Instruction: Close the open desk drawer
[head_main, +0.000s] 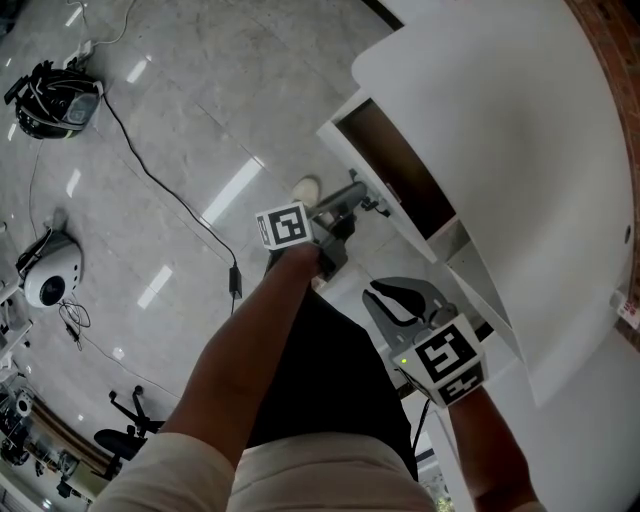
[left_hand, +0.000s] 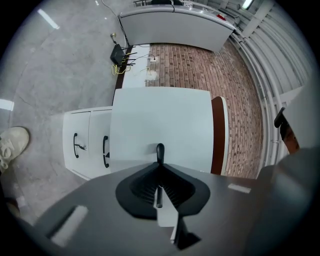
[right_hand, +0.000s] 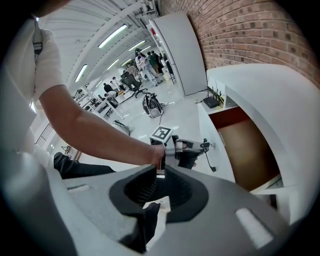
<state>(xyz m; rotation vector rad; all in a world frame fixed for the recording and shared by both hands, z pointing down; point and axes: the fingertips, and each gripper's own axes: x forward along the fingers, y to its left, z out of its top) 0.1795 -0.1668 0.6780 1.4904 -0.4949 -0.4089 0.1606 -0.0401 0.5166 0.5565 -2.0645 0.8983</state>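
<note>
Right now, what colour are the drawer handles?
Black handles on white drawer fronts; clearest in the left gripper view.

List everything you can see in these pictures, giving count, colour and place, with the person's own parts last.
desk: one, white, right side of the head view
drawer: one, white with a brown inside, open, under the desk edge
handles: two, black, on white fronts at the left of the left gripper view
router: one, black, near the brick wall
cable: one, black, across the grey floor
people: several, far back in the hall
shoe: one, pale, on the floor by the drawer
left hand-held gripper: one, grey, shut, facing the desk
right hand-held gripper: one, grey, shut, nearer the body
</note>
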